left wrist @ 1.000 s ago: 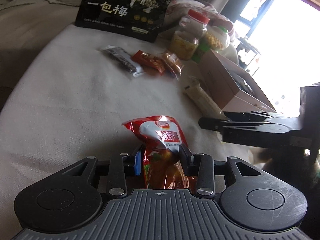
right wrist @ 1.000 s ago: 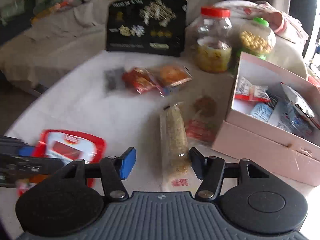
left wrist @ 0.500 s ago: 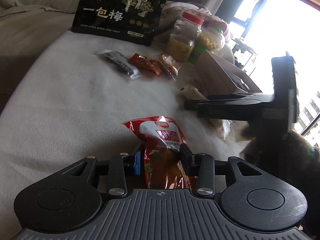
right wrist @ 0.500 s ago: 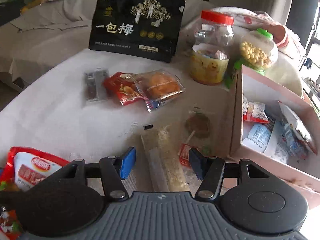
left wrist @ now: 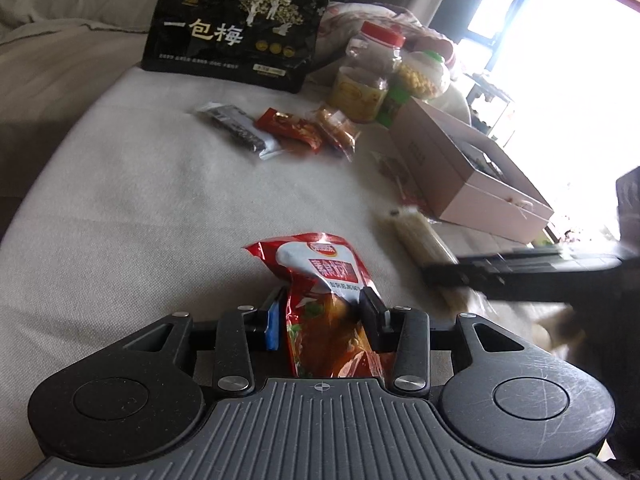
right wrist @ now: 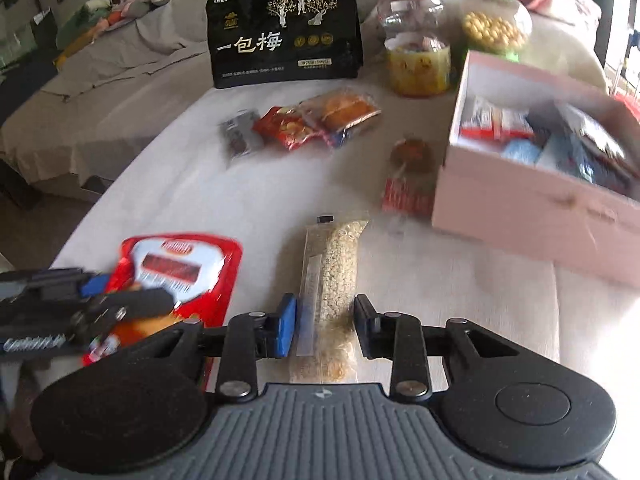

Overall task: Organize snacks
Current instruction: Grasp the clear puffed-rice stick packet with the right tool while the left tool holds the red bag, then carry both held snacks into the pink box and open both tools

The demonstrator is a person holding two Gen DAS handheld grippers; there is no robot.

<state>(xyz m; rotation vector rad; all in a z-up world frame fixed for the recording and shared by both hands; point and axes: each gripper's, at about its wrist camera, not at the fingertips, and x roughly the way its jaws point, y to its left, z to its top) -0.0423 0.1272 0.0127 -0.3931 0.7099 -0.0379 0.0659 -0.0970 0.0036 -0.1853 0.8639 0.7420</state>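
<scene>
My left gripper is shut on a red snack packet, which also shows in the right wrist view. My right gripper straddles a long clear packet of grains lying on the cloth; its jaws stand close on both sides, contact unclear. That packet also shows in the left wrist view, with the right gripper over it. An open pink box holding several snacks stands to the right.
A big black bag stands at the back beside two jars. A dark packet, a red packet, a cake packet and a lollipop lie mid-table. The table edge drops off to the left.
My right gripper has moved down and forward over the grain packet and its jaws have narrowed around it. The left gripper keeps its hold on the red packet.
</scene>
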